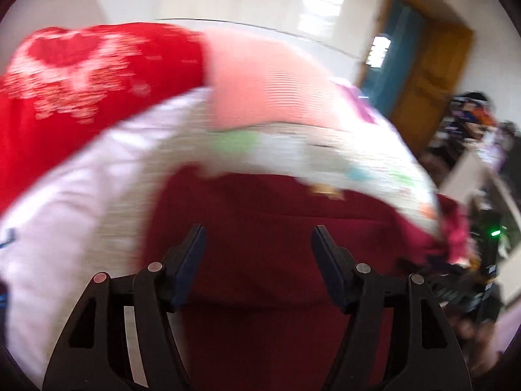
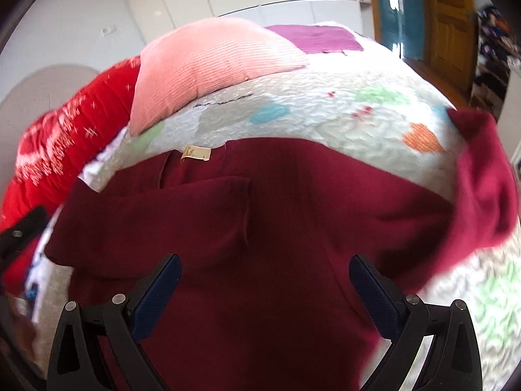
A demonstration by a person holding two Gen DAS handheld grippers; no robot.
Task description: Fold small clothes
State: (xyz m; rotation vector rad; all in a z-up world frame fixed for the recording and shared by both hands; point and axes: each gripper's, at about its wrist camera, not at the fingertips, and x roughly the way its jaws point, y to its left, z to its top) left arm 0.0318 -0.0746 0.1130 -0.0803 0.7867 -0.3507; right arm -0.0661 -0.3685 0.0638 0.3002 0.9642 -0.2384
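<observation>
A dark red knit sweater (image 2: 260, 202) lies flat on the bed, a small tan label (image 2: 196, 153) at its neck. One sleeve (image 2: 182, 202) is folded across the chest, and the other sleeve (image 2: 482, 176) lies bunched up at the right. My right gripper (image 2: 264, 259) hovers open over the lower body of the sweater with nothing between its fingers. In the blurred left wrist view the same sweater (image 1: 260, 202) fills the lower middle. My left gripper (image 1: 259, 229) stands open above it, its pads off the cloth.
The bed has a white quilted cover (image 2: 325, 114) with coloured patches. A pink pillow (image 2: 208, 68), a red blanket with a white pattern (image 2: 58, 137) and a purple cloth (image 2: 319, 37) lie at its far side. A wooden door (image 2: 452, 22) stands at the back right.
</observation>
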